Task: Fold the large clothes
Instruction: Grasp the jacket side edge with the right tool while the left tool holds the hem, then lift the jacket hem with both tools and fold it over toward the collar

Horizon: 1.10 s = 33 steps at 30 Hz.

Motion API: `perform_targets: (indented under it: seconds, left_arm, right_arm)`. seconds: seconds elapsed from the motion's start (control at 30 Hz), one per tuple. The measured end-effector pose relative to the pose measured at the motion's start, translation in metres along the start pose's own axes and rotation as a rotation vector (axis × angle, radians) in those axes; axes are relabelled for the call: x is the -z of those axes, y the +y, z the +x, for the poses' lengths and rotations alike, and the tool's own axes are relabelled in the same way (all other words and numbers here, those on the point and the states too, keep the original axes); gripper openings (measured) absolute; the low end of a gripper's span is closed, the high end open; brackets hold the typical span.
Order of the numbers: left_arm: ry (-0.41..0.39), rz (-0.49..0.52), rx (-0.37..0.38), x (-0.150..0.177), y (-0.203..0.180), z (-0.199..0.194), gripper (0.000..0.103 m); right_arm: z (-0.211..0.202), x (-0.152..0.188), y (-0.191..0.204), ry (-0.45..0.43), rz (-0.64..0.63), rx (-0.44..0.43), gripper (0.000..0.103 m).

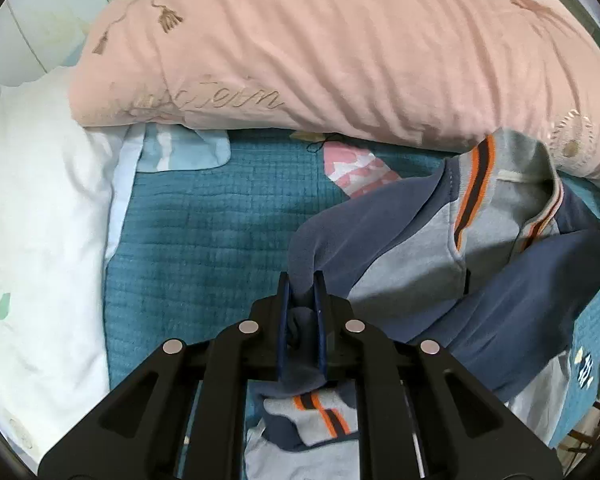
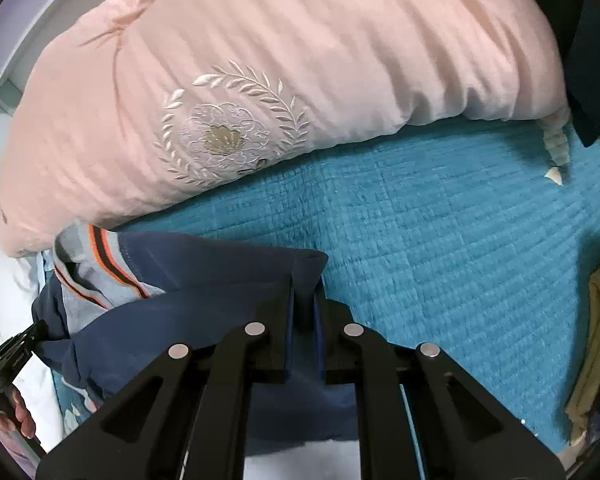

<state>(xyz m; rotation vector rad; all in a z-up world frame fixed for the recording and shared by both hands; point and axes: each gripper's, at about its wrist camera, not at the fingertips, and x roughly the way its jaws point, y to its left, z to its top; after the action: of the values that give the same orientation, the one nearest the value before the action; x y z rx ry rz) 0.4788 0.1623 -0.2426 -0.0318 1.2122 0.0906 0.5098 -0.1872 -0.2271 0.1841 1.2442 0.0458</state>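
down at the left gripper (image 1: 302,292), the two blue-lined fingers stand close together with a bunch of navy fabric pinched between them; it is a fold of the jacket (image 1: 460,240), a navy and grey garment with orange and dark stripes along its collar and hem. the gripper points steeply downward, with the cloth hanging from its tips and more of the jacket's grey body and striped hem showing below its black frame.

likewise, the right gripper (image 2: 303,300) has its fingers nearly pressed together on another navy edge of the jacket (image 2: 180,300), and it too tilts steeply down toward the bed. the fabric stretches away from it to the left of its view, where the tip of the left gripper (image 2: 36,330) shows at the jacket's far side, with the person's hand (image 2: 18,412) wrapped around its handle lower at the frame's edge.

outward from the claws, the jacket sags between the two grips above the teal quilted bedspread (image 2: 440,240), its striped collar near the lower edge of the large pink duvet (image 1: 340,48), which lies heaped across the far side of the bed with pale leaf-wreath embroidery on it. in the left wrist view a white pillow (image 1: 40,220) lies to the left of the bedspread, touching the duvet's corner. at the right edge of the right wrist view a yellowish cloth (image 2: 592,340) lies bunched beside the bedspread.
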Motion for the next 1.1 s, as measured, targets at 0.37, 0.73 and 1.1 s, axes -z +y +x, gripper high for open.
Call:
perform_targets:
  seconds: [0.37,0.73,1.1]
  left_arm:
    - [-0.074,0.041,-0.003,0.052,0.016,-0.066,0.007]
    - [-0.043,0.085,0.052,0.125,0.026,-0.074,0.006]
    - [-0.070,0.059,0.142,0.178,0.034,-0.106,0.006]
  right_arm:
    - [-0.066,0.048,-0.006,-0.077,-0.046,0.011,0.006]
    - [-0.096,0.128,-0.015,-0.075,-0.091,0.007,0.005]
    - [-0.110,0.184,-0.036,-0.006,-0.060,-0.064,0.005]
